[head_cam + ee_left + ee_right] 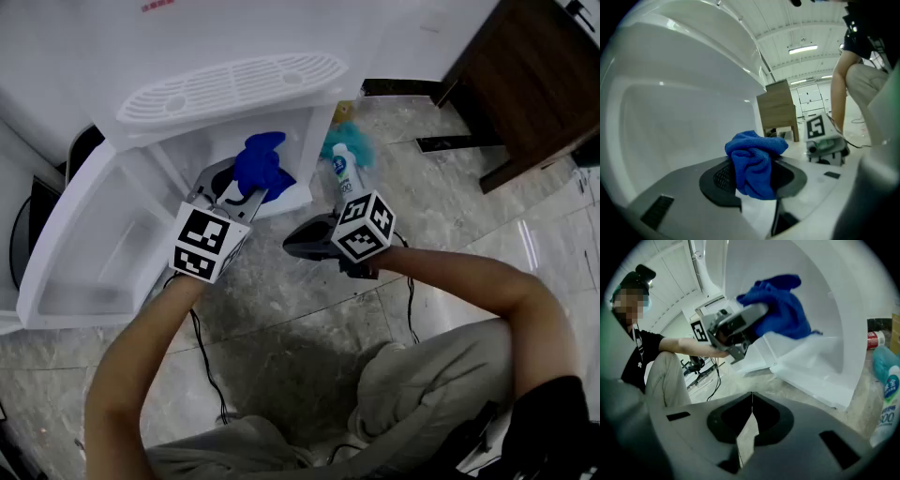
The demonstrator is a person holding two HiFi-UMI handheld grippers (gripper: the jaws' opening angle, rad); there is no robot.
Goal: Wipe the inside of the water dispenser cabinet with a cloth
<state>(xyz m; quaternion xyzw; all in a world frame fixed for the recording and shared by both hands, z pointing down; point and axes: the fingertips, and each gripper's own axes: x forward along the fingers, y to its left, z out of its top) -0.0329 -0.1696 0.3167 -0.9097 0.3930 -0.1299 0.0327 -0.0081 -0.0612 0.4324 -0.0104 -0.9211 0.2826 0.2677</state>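
Note:
A bunched blue cloth [261, 166] [754, 164] [780, 305] is pinched in my left gripper [246, 192] [757, 180], which is shut on it. The cloth sits at the mouth of the white water dispenser cabinet [169, 159] [684, 117] [820, 296], just above its floor, with the cabinet door [84, 244] swung open to the left. My right gripper [298, 246] [751, 408] hangs over the stone floor in front of the cabinet. Its jaws are shut with nothing between them. The right gripper view shows the left gripper [736, 326] from the side with the cloth bulging out of it.
A spray bottle [343, 173] [888, 399] stands on the floor by the cabinet's right corner, with a teal cloth [349, 141] behind it and a red can [875, 339] nearby. A dark wooden cabinet [534, 84] stands at the right. A black cable [202, 347] trails across the floor.

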